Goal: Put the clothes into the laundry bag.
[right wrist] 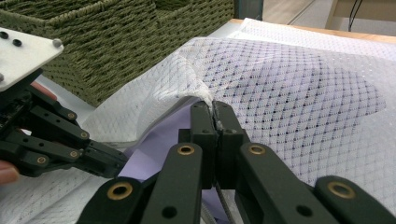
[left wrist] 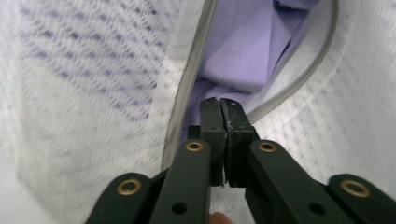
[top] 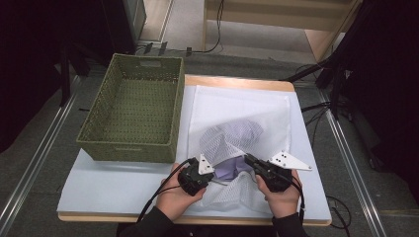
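Observation:
A white mesh laundry bag (top: 237,113) lies flat on the mat, its mouth toward the person. A purple garment (top: 228,169) shows inside the mouth. My right gripper (top: 247,158) is shut on the bag's upper rim (right wrist: 198,91) and holds it raised, so the mouth gapes. My left gripper (top: 216,177) reaches into that gap from the left. Its jaws are pressed together, with the tips (left wrist: 220,101) against a fold of the purple garment (left wrist: 243,51). I cannot tell whether cloth is pinched between them. The left gripper (right wrist: 119,161) also appears low at the left in the right gripper view.
A green woven basket (top: 126,148) stands on the table's left half, close beside the bag. A pale mat (top: 108,182) covers the wooden table (top: 237,81). Cables and dark stands sit on the floor to the right and behind.

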Demonstrator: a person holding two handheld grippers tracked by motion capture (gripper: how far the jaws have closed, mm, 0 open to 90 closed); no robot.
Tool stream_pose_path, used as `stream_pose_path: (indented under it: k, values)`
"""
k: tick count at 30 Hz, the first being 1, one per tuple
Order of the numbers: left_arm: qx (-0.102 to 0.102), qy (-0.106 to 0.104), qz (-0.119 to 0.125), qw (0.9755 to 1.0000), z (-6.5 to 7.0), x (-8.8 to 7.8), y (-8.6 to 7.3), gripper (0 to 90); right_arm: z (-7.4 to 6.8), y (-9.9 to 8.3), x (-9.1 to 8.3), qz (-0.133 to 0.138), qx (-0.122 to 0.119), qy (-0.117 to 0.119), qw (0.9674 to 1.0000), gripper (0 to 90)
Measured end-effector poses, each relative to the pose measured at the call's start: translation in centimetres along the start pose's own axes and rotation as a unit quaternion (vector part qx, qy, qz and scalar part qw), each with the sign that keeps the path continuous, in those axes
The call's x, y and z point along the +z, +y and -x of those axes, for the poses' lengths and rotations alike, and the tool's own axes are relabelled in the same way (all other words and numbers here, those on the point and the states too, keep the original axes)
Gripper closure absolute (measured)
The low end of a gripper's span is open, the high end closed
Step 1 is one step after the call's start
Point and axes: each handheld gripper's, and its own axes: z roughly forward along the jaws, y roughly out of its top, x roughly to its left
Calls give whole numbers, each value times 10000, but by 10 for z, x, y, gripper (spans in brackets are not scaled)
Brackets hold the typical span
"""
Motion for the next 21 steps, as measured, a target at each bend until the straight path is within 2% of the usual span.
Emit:
stream_pose_path:
  k: [4, 8, 11, 13, 15, 17, 18, 19, 21]
  values:
    - [8, 15, 73, 10000, 5, 8, 11, 900, -1, 0, 1, -9, -10, 7, 10000, 899]
    - [134, 36, 133, 9998, 14, 27, 24, 900, -2, -1, 2, -23, -30, 25, 10000, 899]
    - [72, 50, 133, 9999, 15, 35, 34, 900, -2, -1, 2, -14, -36, 32, 10000, 899]
    - [63, 210, 169, 9996, 14, 40, 41, 900, -1, -1, 2, -10, -33, 28, 10000, 899]
    - [-64, 433, 241, 9987, 9, 46, 44, 900, 0, -1, 1, -8, -17, 23, 10000, 899]
    - [-187, 725, 344, 9966, 4, 51, 45, 900, 0, -1, 1, -12, -20, 24, 10000, 899]
    - [-223, 788, 415, 9958, 2, 53, 45, 900, 1, 0, 1, -12, -22, 20, 10000, 899]
    - [-226, 785, 421, 9958, 2, 53, 45, 900, 1, -1, 0, -4, 2, 19, 10000, 899]
    - [-265, 646, 400, 9968, 2, 50, 44, 869, 2, -1, 0, -7, -4, 9, 10000, 899]
